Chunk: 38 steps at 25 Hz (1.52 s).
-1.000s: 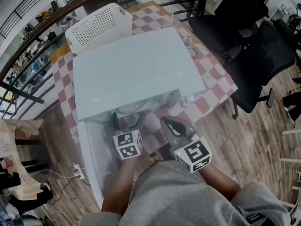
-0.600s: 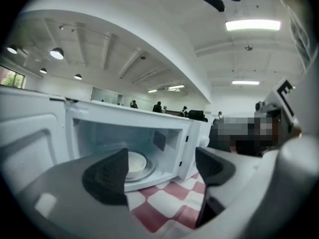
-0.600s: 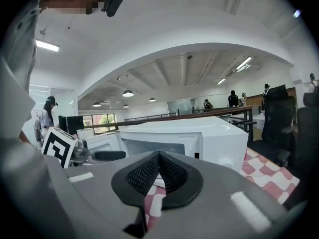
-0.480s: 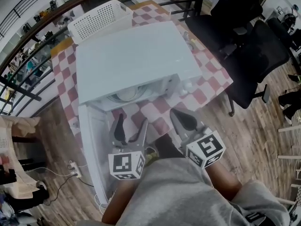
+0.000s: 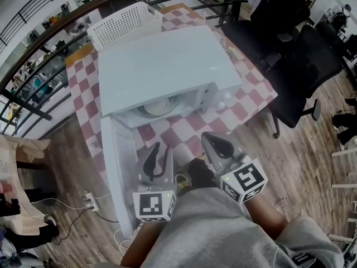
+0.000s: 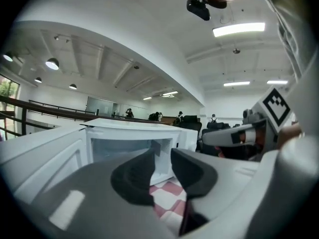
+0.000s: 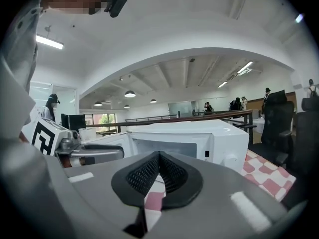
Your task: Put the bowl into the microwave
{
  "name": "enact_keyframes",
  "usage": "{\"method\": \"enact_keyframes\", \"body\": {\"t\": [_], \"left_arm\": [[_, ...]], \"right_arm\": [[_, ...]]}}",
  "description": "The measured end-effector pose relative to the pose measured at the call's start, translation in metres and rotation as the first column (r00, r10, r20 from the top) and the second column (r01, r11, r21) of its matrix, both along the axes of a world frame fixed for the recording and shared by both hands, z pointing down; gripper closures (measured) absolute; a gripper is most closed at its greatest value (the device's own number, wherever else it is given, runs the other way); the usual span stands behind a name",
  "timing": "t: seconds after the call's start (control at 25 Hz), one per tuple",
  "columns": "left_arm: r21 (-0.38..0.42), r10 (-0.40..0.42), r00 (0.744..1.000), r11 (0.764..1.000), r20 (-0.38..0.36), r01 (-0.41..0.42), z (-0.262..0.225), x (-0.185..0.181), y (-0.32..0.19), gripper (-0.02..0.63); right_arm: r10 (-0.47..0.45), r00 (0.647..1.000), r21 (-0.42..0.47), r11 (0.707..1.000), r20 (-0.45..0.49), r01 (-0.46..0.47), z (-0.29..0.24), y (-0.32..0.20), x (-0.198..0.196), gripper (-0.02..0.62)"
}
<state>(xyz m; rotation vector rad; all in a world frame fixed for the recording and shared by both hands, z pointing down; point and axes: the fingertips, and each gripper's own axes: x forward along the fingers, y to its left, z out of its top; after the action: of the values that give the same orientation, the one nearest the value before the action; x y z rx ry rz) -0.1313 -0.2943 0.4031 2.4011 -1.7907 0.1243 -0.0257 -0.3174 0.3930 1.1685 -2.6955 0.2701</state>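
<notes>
Sitting inside the open white microwave (image 5: 167, 66) is the bowl (image 5: 159, 106).

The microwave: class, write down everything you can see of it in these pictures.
The microwave is a white, glossy box standing upright on the red-and-white checked tablecloth. Its door is swung wide open to the left. Pale knobs sit at the front's right. A pale round dish shows inside the cavity. A white basket stands behind it.

The head view looks steeply down; both gripper views face the nearby microwave's (image 5: 167, 66) open front.
</notes>
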Motion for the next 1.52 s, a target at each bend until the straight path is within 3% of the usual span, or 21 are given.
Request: {"method": "enact_keyframes", "body": {"t": [0.36,0.84,1.16,1.52], "left_arm": [[0.009,-0.031,0.999,0.999,0.018,0.031,0.005,-0.002,0.005,0.591],[-0.005,0.027,0.998,1.000,0.054,-0.027,-0.004,0.038,0.021,0.595],[-0.019,0.032,0.998,0.999,0.060,-0.031,-0.001,0.066,0.070,0.595],[0.035,-0.052,0.996,0.998,0.077,0.050,-0.012,0.078,0.158,0.595]], "right_arm": [[-0.009,1.000,0.017,1.000,-0.011,0.010,-0.002,0.000,0.009,0.597],[0.012,1.000,0.003,1.000,0.008,-0.012,0.002,0.026,0.050,0.597],[0.044,0.999,-0.009,0.999,0.009,-0.044,0.001,0.074,0.094,0.597],[0.075,0.997,0.008,0.997,0.010,-0.075,0.003,0.157,0.142,0.597]]}}
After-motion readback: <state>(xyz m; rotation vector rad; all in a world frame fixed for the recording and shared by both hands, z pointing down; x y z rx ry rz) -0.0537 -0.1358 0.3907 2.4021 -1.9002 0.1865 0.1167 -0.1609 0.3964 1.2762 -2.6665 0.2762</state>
